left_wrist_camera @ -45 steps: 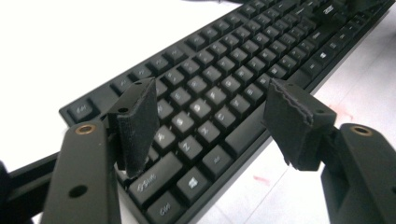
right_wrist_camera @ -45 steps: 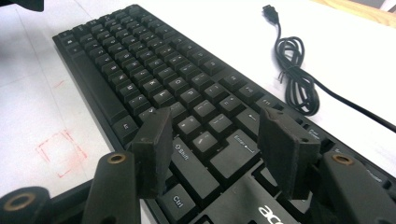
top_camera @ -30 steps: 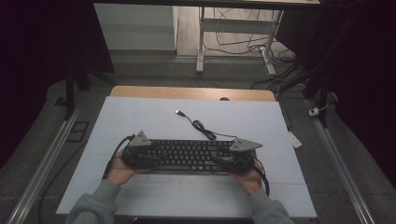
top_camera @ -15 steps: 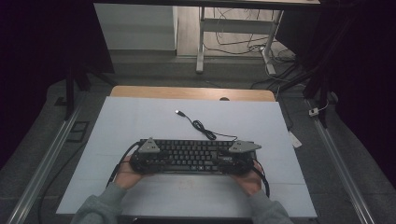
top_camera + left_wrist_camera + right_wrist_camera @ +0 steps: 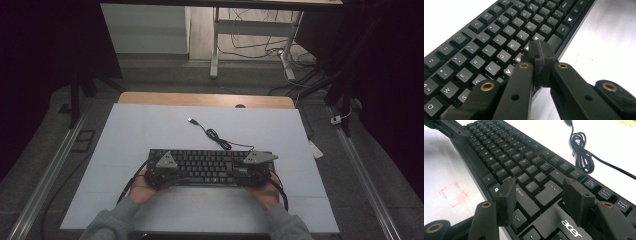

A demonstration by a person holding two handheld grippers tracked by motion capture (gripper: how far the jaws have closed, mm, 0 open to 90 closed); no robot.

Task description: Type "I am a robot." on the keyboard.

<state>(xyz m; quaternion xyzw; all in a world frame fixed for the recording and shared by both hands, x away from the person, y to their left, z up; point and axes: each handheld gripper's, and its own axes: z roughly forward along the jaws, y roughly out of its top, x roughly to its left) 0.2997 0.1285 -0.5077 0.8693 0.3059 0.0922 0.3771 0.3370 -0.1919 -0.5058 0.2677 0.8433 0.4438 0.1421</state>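
My left claw (image 5: 541, 62) has just closed, empty, above the keyboard's (image 5: 210, 165) near-left keys. My right claw (image 5: 539, 197) gapes over its right end. Keyboard lies crosswise on the tabletop (image 5: 150, 130).

sleeves: we wear grey, soft-looking sleeves (image 5: 112, 225), bunched at the wrists.
left gripper (image 5: 539, 53): we see matte black jaw arms with brass-coloured pivot rivets and small screw holes; the pads are dark and grainy.
right gripper (image 5: 540, 195): we see the same black arms, brass rivets at 8 and 4 o'clock, and rough dark pads.
top plates: we carry a grey three-cornered plate (image 5: 165, 160) on each gripper.
cables: black cables (image 5: 131, 181) trail from both.
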